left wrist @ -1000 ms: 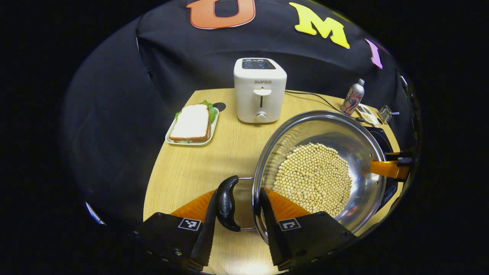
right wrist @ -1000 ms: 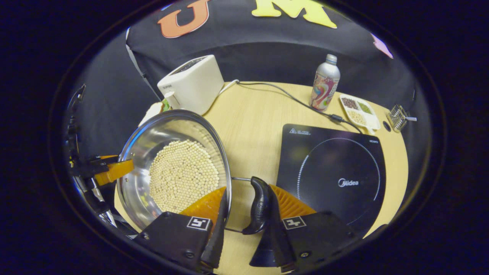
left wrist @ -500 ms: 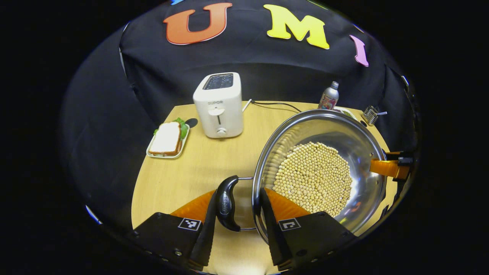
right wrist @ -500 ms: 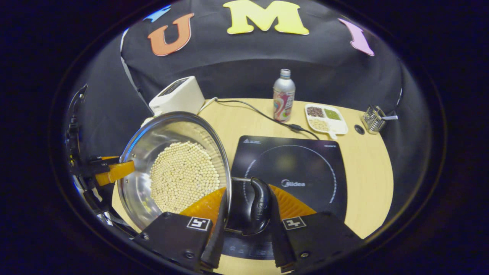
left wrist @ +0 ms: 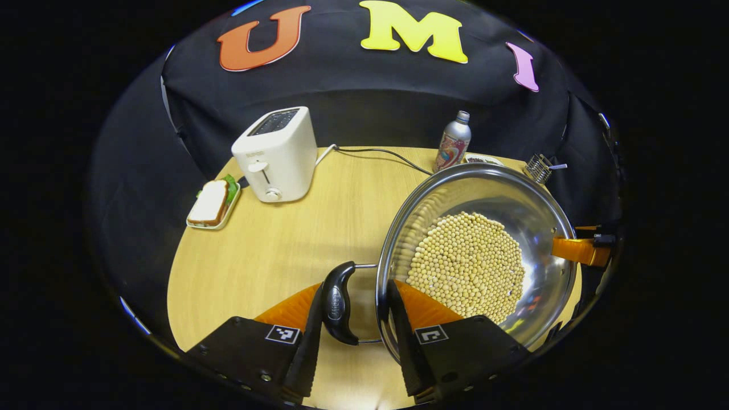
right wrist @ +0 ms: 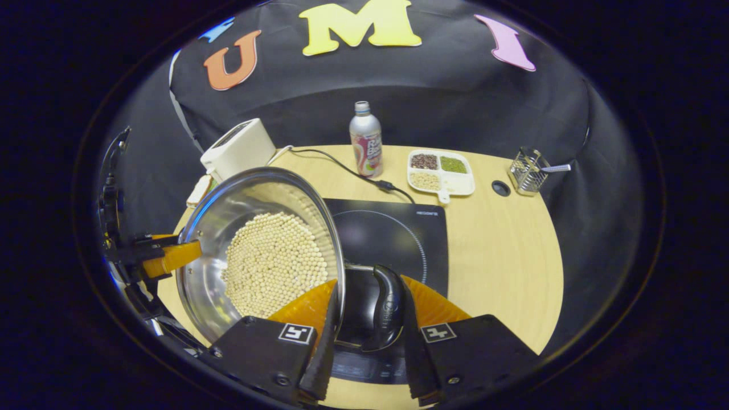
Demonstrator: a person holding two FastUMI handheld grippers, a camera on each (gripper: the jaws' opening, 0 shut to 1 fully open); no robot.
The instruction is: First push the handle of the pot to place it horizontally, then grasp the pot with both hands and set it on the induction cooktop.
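Note:
A steel pot [left wrist: 541, 285] with pale beans [left wrist: 467, 267] over its bottom is held up between both grippers. My left gripper [left wrist: 354, 302] is shut on the pot. One finger is outside the black side handle [left wrist: 336, 304] and the other is inside the rim. My right gripper [right wrist: 369, 310] is shut the same way on the opposite black handle [right wrist: 387, 307] of the pot [right wrist: 216, 285]. The black induction cooktop [right wrist: 393, 239] lies beneath that handle and runs under the pot. Across the pot, the right gripper [left wrist: 578, 250] shows in the left gripper view and the left gripper [right wrist: 171, 256] in the right gripper view.
A white toaster [left wrist: 276, 154] and a plate with a sandwich [left wrist: 212, 202] stand at the table's back left. A metal bottle [right wrist: 366, 139], a divided dish of grains [right wrist: 441, 171], a wire basket [right wrist: 527, 171] and a power cable [right wrist: 342, 165] lie behind the cooktop.
Both grippers have carried the pot to the right. The cooktop, earlier right of the pot, now lies under its right handle. The toaster and sandwich have drifted left in the left gripper view.

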